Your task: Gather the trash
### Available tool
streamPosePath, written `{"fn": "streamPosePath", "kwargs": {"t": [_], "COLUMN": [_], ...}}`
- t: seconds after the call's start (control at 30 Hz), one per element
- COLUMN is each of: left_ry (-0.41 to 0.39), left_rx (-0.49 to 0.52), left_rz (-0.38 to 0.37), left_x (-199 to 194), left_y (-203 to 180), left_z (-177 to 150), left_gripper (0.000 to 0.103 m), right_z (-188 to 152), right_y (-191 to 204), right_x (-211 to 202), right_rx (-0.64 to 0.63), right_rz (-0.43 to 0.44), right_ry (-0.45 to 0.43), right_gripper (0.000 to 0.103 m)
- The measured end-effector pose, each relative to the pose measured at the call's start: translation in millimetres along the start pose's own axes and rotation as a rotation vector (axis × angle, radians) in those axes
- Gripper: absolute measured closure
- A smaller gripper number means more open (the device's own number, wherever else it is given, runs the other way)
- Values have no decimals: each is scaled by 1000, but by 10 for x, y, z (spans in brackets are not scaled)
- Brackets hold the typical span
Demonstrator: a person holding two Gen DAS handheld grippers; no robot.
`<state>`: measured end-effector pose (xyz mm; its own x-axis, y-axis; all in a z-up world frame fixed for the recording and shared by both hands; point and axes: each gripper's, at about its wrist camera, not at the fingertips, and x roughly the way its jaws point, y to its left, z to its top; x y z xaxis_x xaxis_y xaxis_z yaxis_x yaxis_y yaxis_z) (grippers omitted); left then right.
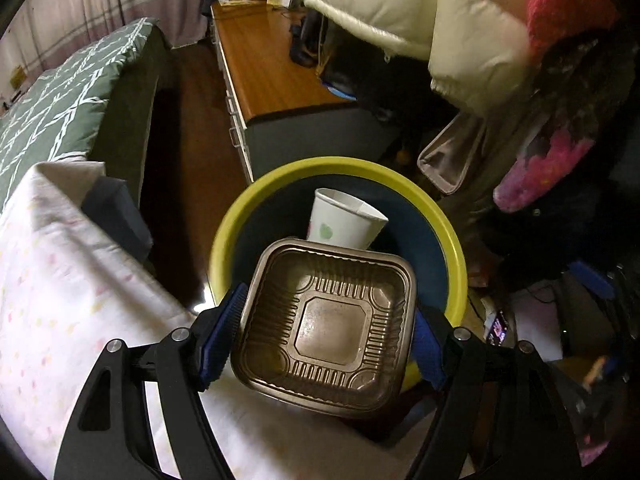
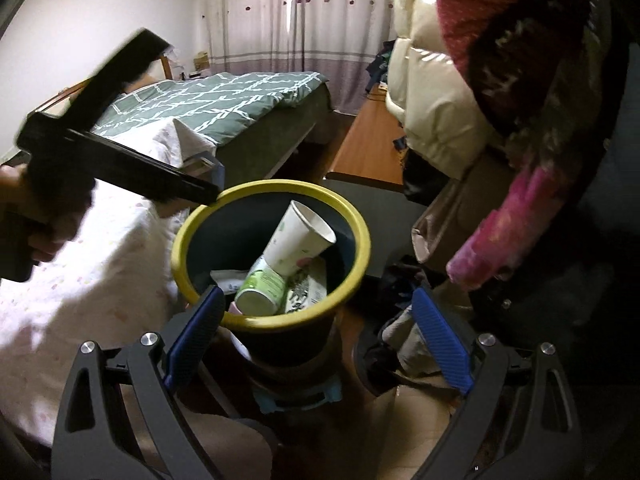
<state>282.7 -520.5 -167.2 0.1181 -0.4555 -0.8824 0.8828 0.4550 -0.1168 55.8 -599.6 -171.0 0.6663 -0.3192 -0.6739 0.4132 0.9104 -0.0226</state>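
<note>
Two grippers work at the yellow-rimmed bin (image 2: 362, 236). The left gripper (image 1: 326, 332) has its blue fingers (image 1: 224, 332) half spread, pressing both sides of a brown plastic tray (image 1: 328, 328), held over the bin's six-o'clock rim. The right gripper (image 2: 316, 340) has its fingers wide apart with nothing held. A paper cup (image 2: 298, 240) lies in the bin toward twelve o'clock.

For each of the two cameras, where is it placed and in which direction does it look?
Left wrist: on the left claw, looking steeply down at the brown tray it grips above the yellow-rimmed bin.
Right wrist: on the open, empty right claw, looking down into the bin; a hand holding the left claw shows.
Shared: bin, paper cup, bed.
</note>
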Motion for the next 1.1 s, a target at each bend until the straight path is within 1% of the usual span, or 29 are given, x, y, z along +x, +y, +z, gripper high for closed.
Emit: {"fn": "streamPosePath", "kwargs": {"t": [0.07,0.1,0.2,0.27,0.33,0.4,0.43,0.47,0.5,0.53,0.57,0.63,0.73,0.77,0.87,0.9,0.93,0.97,1.03,1.1], "left_ry": [19,25,30,26,-2,-78,-105,-158,-188,-235,-258,-334,-433,-469,-509,-514,-523,-535,-567,-593], "left_rx": [0,-9,-22,-42,-63,-87,-94,-114,-125,-138,-145,-179,-247,-276,-336,-356,-380,-403,-471,-518], "left_rz": [6,21,19,28,41,67,74,89,99,122,136,196,311,369,458,497,553,582,603,613], "left_x": [169,228,311,278,119,-219,-362,-612,-770,-1009,-1148,-1557,-2111,-2327,-2686,-2785,-2898,-2977,-3159,-3303], "left_y": [-76,-91,-121,-84,-37,6,14,25,54,71,96,152,238,257,295,297,291,277,276,260], "left_z": [43,62,88,65,7,-105,-152,-270,-348,-498,-579,-881,-1391,-1648,-2152,-2318,-2518,-2664,-2990,-3252], "left_gripper": [15,9,8,8,8,8,6,5,5,5,5,5,5,5,5,5,5,5,5,5], "right_z": [-20,-28,-43,-54,-61,-62,-62,-58,-53,-46,-42,-41,-18,-8,26,34,42,47,44,38], "right_y": [-41,-53,-38,6,45,109,147,175,212,265,294,370,518,545,667,708,746,790,854,902], "right_x": [-6,-14,10,12,-2,-38,-58,-70,-83,-114,-143,-214,-351,-381,-538,-598,-654,-732,-857,-959], "right_rx": [8,12,15,8,-3,-15,-19,-20,-22,-25,-28,-34,-52,-57,-80,-88,-94,-99,-103,-106], "right_rz": [0,2,12,19,26,41,49,56,64,76,84,99,113,114,114,113,114,118,126,138], "right_ry": [4,6,15,20,19,14,14,14,14,10,5,-5,-26,-32,-67,-80,-93,-111,-138,-157], "right_gripper": [13,13,13,13,13,13,13,13,13,13,13,13,13,13,13,12,11,11,10,9]}}
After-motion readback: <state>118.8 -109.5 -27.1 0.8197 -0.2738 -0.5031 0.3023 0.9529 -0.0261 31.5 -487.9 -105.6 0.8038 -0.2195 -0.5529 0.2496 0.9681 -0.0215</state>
